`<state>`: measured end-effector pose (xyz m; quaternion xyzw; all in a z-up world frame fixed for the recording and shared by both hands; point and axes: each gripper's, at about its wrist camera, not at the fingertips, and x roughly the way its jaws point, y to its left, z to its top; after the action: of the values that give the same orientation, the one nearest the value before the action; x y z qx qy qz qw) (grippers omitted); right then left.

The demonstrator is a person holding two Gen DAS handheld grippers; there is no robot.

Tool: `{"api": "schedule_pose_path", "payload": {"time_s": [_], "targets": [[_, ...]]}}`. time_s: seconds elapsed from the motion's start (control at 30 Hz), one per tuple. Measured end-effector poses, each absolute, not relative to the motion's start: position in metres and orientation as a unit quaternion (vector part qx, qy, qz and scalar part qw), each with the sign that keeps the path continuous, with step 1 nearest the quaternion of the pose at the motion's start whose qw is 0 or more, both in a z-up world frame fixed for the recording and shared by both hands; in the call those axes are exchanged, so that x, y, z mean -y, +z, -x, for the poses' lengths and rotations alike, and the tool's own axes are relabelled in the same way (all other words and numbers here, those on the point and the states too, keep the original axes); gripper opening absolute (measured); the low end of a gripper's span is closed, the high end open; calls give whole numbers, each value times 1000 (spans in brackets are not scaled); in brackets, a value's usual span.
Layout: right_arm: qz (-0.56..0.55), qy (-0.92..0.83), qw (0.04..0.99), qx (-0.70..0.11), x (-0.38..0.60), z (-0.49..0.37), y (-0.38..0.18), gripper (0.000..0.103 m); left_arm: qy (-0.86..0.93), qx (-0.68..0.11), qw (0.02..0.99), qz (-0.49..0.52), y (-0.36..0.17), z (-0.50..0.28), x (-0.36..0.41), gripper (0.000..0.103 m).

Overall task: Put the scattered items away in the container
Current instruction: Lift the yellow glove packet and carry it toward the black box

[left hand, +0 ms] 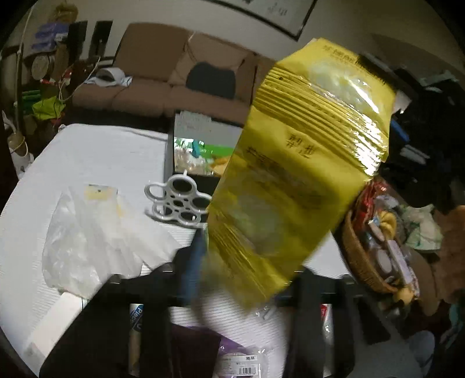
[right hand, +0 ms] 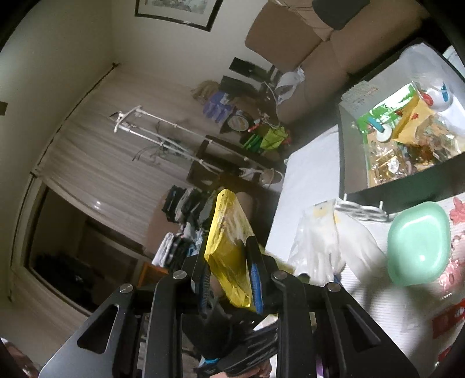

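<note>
A brown sofa spans the top of the left wrist view, from ten to one o'clock, with a white cap lying on its left seat. A framed picture hangs on the wall at twelve o'clock. In the right wrist view, a pale curtain hangs at nine o'clock, above a dark window.

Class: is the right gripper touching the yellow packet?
Touching. The right wrist view shows the right gripper with both fingers clamped against the yellow packet.
</note>
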<state>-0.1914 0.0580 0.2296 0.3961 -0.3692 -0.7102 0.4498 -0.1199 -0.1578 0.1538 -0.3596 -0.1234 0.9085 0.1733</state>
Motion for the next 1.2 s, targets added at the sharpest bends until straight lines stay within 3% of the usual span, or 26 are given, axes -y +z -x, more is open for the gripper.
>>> {"api": "schedule_pose_path", "payload": {"time_s": [0.2,0.33,0.57,1.2], "targets": [[-392,-713,439,381,-72,190,224,23,901,196,188,337,165,121,157,12],[-389,-714,431,392,-87,194,217,23,890,235,216,326,172,124,163,11],[-393,-728,412,382,-114,197,205,23,903,176,184,345,169,127,135,11],[-407,-720,393,402,-154,200,179,23,888,179,217,364,170,133,101,11]]}}
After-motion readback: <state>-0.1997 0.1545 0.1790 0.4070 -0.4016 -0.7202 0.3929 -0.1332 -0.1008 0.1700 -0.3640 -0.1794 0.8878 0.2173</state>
